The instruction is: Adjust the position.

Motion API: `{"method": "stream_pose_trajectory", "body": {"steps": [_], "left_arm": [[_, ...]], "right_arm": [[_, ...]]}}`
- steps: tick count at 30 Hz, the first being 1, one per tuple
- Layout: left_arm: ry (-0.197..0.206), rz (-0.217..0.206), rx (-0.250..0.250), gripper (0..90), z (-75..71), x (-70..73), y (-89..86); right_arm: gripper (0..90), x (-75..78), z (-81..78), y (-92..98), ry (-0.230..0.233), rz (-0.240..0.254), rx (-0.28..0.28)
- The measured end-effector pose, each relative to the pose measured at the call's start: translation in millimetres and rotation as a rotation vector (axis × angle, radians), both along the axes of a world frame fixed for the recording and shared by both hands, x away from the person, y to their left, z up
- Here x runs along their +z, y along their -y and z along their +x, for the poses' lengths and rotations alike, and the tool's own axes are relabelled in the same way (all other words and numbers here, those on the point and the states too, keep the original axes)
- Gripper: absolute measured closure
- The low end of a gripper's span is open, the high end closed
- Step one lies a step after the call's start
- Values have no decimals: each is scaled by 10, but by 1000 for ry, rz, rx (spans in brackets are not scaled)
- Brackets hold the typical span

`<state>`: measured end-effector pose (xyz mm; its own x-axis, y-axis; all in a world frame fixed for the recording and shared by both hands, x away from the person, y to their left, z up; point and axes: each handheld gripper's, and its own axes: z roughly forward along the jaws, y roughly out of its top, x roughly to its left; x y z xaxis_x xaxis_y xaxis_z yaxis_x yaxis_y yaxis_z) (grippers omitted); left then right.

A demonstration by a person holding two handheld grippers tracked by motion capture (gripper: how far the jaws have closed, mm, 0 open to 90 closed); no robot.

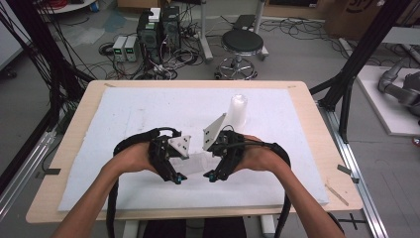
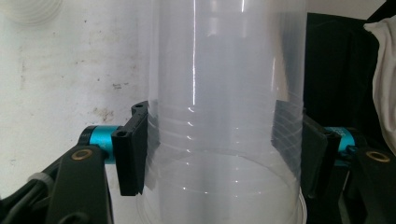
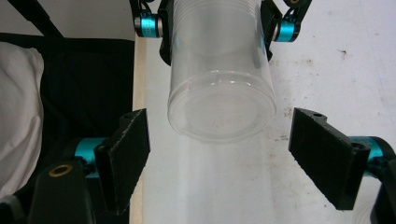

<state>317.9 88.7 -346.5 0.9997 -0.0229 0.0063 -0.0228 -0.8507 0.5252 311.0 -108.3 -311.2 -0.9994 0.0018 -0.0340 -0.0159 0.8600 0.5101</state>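
left gripper [image 2: 219, 154]: jaws clamped on both sides of clear plastic cup [image 2: 224, 93]; cup extends ahead of its pads | right gripper [image 3: 219, 158]: jaws spread, touching nothing; cup base just ahead, between pads, held by opposing gripper

Even, bright room light; soft shadows lie on the white bench [image 1: 148, 114]. Glare streaks run down the clear cup [image 2: 224, 93], slightly blurred between the left gripper's [image 2: 219, 149] pads.
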Motion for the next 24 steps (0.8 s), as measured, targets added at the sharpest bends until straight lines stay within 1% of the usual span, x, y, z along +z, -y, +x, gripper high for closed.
{"method": "stream_pose_trajectory", "body": {"steps": [6,7,8,10,15,18,20,22,24], "left_arm": [[-3,0,1,324,0,-8,15],[-8,-2,3,323,-3,-9,17],[-3,-1,-1,324,2,-7,20],[-3,-2,-4,324,4,-5,24],[-7,-1,-6,323,-2,-10,33],[-9,-2,-7,324,-2,-12,37],[-8,2,-11,324,4,-12,39],[-9,4,-4,324,4,-17,37],[-7,5,-3,324,8,-17,35]], "right_arm": [[205,-1,3,-33,4,0,5],[205,-2,-1,-40,-3,-4,6],[208,-5,11,-50,11,3,19],[243,-9,8,-65,4,-3,23],[247,-11,10,-96,3,5,30],[296,-10,18,-108,6,6,33],[367,-7,22,-114,7,7,39],[407,-8,22,-121,1,7,41],[413,-13,24,-126,5,4,43]]}}
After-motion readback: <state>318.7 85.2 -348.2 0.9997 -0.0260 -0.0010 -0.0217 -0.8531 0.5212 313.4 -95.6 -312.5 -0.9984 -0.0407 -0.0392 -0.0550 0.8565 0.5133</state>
